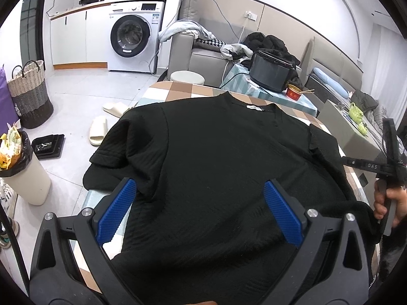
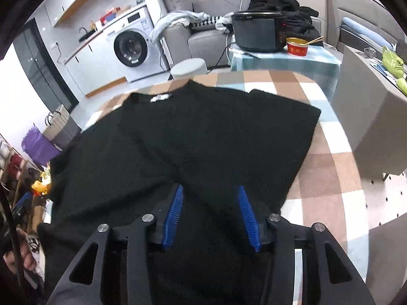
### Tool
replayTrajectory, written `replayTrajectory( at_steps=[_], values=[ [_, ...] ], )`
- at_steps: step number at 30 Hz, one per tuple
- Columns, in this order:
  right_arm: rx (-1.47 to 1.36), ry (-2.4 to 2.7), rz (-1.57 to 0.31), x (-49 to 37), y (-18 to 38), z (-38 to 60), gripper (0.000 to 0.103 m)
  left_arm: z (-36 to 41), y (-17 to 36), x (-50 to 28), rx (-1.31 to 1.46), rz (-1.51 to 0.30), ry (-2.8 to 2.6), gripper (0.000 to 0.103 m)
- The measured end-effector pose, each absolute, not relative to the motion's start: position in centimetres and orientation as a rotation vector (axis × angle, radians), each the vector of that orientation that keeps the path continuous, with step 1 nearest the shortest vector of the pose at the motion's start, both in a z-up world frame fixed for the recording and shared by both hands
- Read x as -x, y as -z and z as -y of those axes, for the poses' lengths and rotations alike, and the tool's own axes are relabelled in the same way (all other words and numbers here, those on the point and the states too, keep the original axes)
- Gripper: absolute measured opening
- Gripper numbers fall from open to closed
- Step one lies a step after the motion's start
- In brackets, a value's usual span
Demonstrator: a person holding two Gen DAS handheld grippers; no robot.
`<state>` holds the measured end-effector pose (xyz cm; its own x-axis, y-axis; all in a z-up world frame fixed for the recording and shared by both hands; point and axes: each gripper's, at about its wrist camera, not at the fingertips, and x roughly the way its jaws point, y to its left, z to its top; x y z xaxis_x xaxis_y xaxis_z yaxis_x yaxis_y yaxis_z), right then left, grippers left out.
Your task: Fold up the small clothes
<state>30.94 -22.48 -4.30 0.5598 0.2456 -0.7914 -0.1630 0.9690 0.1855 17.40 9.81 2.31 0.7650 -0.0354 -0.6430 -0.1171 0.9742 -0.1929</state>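
Checked table w/ black shirt flat; left gripper & right gripper both spread, nothing pinched

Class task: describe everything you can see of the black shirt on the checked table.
The black shirt is a short-sleeved top of ribbed-looking knit, with a white label inside the neckline. It lies flat on the checked tablecloth, collar at the far end. One side is folded over the body, the other sleeve spreads toward the table edge.

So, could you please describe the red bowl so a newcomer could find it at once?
Find the grey sofa; before it stands a small table with a blue checked cloth. The red bowl sits there beside the black cooker, the only red thing, with chopsticks across its gold rim.
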Motion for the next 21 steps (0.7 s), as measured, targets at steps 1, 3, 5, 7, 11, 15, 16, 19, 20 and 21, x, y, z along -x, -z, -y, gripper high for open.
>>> replayTrajectory(
  at_steps=[1,3,5,7,11,15,16,19,20,21],
  values=[
    [-0.085,-0.252,-0.946,-30.9,4.4,22.3,0.052,-9.8,-2.3,-17.5,0.227,-0.703,-0.043,0.100],
    [-0.062,-0.268,-0.945,-31.4,4.8,21.3,0.060,-9.7,-2.3,-17.6,0.222,-0.705,-0.040,0.100],
    [-0.024,-0.272,-0.926,-32.0,5.1,19.9,0.060,-9.8,-2.3,-17.7,0.211,-0.705,-0.045,0.100],
    [0.014,-0.249,-0.915,-33.0,5.8,18.8,0.060,-9.9,-2.2,-17.7,0.209,-0.707,-0.052,0.100],
    [0.027,-0.230,-0.960,-34.7,7.8,18.5,0.010,-10.1,-2.1,-18.0,0.214,-0.713,-0.067,0.100],
    [-0.064,-0.317,-0.907,-33.0,6.0,20.3,0.006,-10.1,-1.9,-18.1,0.215,-0.718,-0.073,0.100],
    [-0.068,-0.355,-0.901,-32.4,5.5,20.5,0.006,-10.1,-1.8,-18.2,0.213,-0.721,-0.074,0.100],
    [-0.006,-0.490,-0.944,-30.8,4.8,19.9,0.006,-10.0,-1.4,-18.9,0.219,-0.733,-0.067,0.100],
    [0.022,-0.505,-0.969,-30.5,5.1,19.6,0.013,-9.9,-1.4,-19.1,0.220,-0.739,-0.063,0.100],
    [0.045,-0.500,-1.016,-30.5,5.5,19.4,0.022,-9.8,-1.4,-19.1,0.217,-0.741,-0.062,0.100]
  ],
)
